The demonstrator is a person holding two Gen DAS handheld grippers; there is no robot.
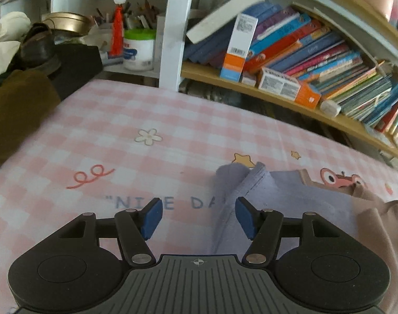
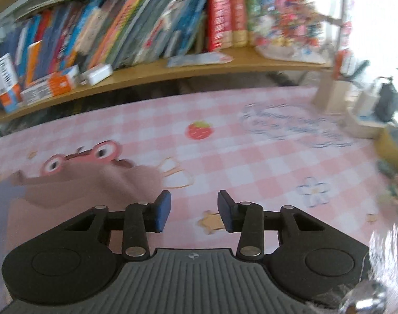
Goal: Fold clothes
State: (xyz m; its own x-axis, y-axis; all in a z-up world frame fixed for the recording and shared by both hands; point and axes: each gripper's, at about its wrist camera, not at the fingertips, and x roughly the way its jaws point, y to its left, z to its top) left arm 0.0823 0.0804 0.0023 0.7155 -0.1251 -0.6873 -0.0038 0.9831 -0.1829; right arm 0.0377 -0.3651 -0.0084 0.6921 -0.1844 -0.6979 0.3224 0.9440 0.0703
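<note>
Above the pink checked cloth, both tools hang open beside crumpled clothes.

Pink checked tablecloth is showing as smooth, matt printed cloth; lilac garment and brown garment are lying as soft matt fabric with stitched hems. Left gripper and right gripper are presenting matt black plastic arms, dull metal rivets and blue rubbery pads. Far shelf is looking like smooth pale wood, bearing glossy paper books.
</note>
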